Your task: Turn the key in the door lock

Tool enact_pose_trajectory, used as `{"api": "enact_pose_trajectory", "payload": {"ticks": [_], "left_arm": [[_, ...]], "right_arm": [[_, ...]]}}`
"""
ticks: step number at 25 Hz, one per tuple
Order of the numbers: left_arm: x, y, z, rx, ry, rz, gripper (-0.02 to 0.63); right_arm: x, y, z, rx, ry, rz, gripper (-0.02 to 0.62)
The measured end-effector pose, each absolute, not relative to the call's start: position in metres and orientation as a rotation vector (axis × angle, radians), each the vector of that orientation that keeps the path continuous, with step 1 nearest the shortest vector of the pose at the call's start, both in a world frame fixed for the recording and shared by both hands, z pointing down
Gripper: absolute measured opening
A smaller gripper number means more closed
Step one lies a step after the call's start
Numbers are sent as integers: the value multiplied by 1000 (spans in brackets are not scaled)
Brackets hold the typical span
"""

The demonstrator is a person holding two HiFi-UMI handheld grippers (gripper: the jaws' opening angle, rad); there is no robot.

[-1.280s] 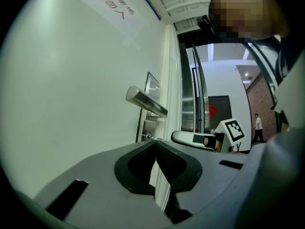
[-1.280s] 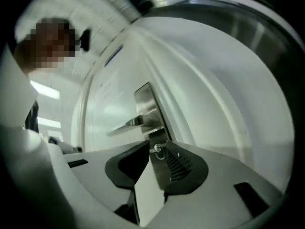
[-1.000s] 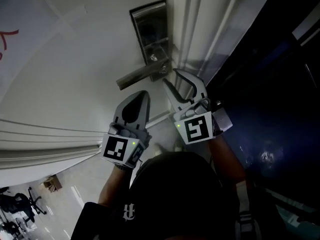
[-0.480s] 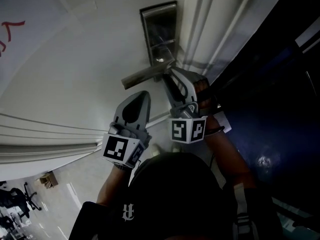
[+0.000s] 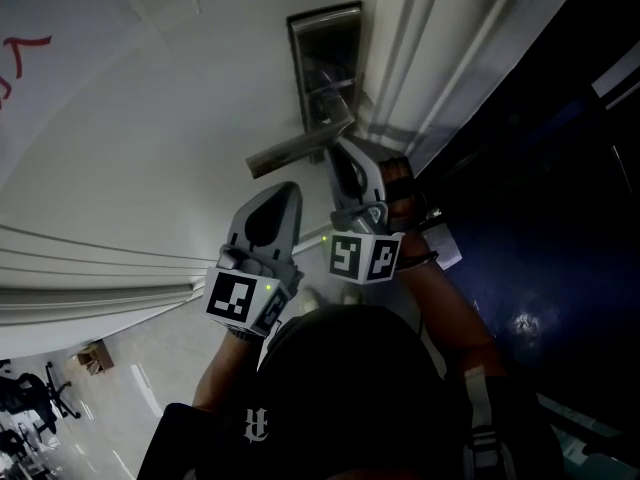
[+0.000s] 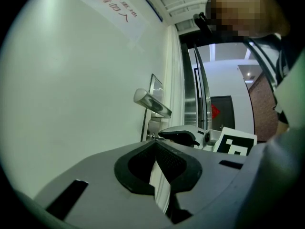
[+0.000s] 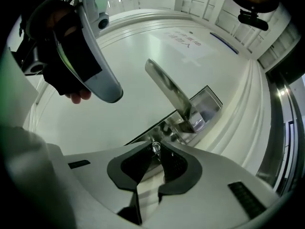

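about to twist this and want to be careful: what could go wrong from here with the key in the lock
1. The right tongs have just been closing with the key between them. They hold it only at their very tips, so it may slip once twisted.
2. The lever handle sits close by those tips, so rolling the tongs could bump it.
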State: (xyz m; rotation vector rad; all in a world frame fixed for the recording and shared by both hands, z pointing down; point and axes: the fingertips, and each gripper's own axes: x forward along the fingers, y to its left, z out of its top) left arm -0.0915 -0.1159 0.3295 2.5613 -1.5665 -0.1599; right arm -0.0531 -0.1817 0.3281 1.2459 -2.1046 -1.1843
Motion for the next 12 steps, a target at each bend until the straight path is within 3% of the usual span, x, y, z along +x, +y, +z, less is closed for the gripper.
{"api": "enact_pose_trajectory", "payload": {"ticks": [12], "left_arm": [[-92,-114,330,2567,-1550,-164,6]], "right_arm": [[-51,-183,328,1286,-2181,-1084,54]]}}
